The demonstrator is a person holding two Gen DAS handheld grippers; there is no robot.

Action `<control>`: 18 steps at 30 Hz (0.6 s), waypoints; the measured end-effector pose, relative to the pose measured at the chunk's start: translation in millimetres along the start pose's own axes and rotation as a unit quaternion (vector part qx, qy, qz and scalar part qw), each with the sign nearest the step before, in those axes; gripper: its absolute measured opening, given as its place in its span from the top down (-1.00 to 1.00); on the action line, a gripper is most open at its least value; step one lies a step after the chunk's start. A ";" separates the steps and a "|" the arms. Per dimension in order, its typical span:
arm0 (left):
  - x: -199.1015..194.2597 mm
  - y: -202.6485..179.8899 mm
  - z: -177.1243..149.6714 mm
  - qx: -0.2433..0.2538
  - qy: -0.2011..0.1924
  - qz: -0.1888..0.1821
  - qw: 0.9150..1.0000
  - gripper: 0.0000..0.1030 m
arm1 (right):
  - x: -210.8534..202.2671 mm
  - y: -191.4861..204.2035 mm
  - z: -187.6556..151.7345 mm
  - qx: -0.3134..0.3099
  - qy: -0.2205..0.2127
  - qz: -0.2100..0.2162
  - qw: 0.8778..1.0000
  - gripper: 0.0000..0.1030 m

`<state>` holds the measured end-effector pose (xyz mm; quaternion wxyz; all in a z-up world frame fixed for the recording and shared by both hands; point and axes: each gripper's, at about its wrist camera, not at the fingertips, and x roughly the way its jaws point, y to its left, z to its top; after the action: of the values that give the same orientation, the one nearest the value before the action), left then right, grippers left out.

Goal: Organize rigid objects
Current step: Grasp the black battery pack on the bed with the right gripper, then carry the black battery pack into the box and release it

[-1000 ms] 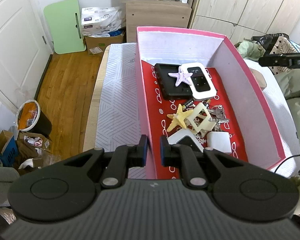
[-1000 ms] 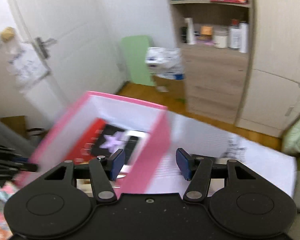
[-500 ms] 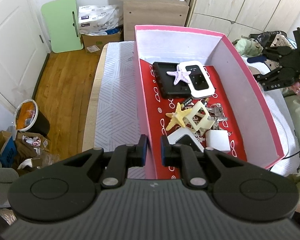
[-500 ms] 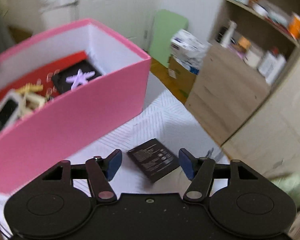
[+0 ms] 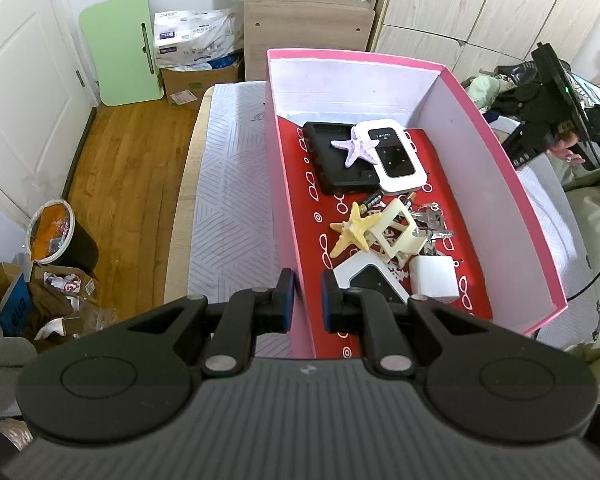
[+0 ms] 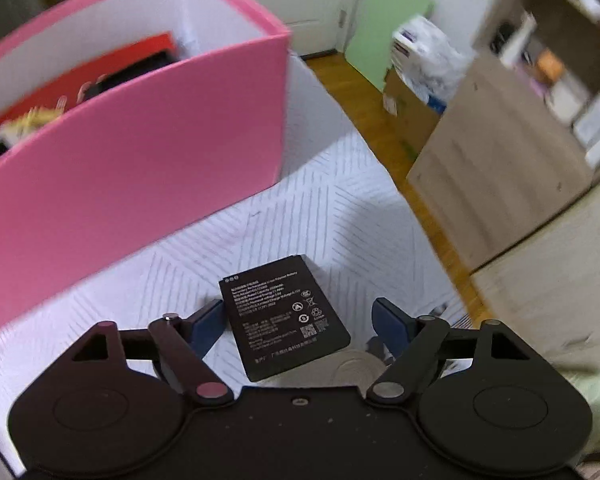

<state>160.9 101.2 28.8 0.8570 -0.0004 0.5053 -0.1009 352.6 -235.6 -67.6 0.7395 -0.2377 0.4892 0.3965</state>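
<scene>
A pink box (image 5: 512,184) with a red floor stands on the white patterned bedspread. It holds a black case (image 5: 332,160), a purple starfish (image 5: 356,148), a white pocket router (image 5: 396,156), a yellow starfish (image 5: 352,232), a cream frame, keys (image 5: 432,220) and a white cube (image 5: 434,278). My left gripper (image 5: 307,300) is shut on the box's left wall near its front corner. My right gripper (image 6: 298,322) is open, its fingers either side of a flat black battery (image 6: 284,316) lying on the bedspread beside the box's outer wall (image 6: 132,152).
A round metal disc (image 6: 356,368) lies by the right fingertip. The bed edge drops to wooden floor (image 5: 128,168) at left. A wooden cabinet (image 6: 500,168), a green board (image 5: 118,48), cardboard boxes and a bin (image 5: 56,236) stand around. Clothes are piled at right.
My right gripper has swung from over the box down to the bedspread and now straddles the black battery. The left gripper has kept its hold on the box wall.
</scene>
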 end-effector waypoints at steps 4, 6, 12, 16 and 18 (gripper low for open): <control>-0.5 0.1 -0.8 0.002 0.000 0.000 1.000 0.78 | -5.1 -10.8 -1.8 0.082 -0.021 0.010 0.996 -0.10; -0.8 0.6 -0.8 0.001 -0.001 0.000 1.000 0.78 | -6.2 -9.5 -3.7 0.097 -0.027 0.004 0.995 -0.10; -0.8 0.5 -0.8 -0.001 -0.001 -0.001 1.000 0.78 | -3.6 14.4 -1.9 0.078 -0.030 -0.041 0.996 -0.10; -0.8 0.4 -0.4 -0.001 -0.001 -0.001 1.000 0.78 | -2.3 13.3 1.4 0.117 -0.026 -0.035 0.992 -0.08; -0.8 0.3 -0.5 -0.002 -0.001 -0.001 1.000 0.78 | -2.4 12.5 0.3 0.138 -0.032 -0.041 0.989 -0.07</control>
<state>160.1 101.8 29.2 0.8573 -0.0021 0.5049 -0.1006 342.0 -229.1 -64.8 0.7962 -0.1401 0.5052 0.3021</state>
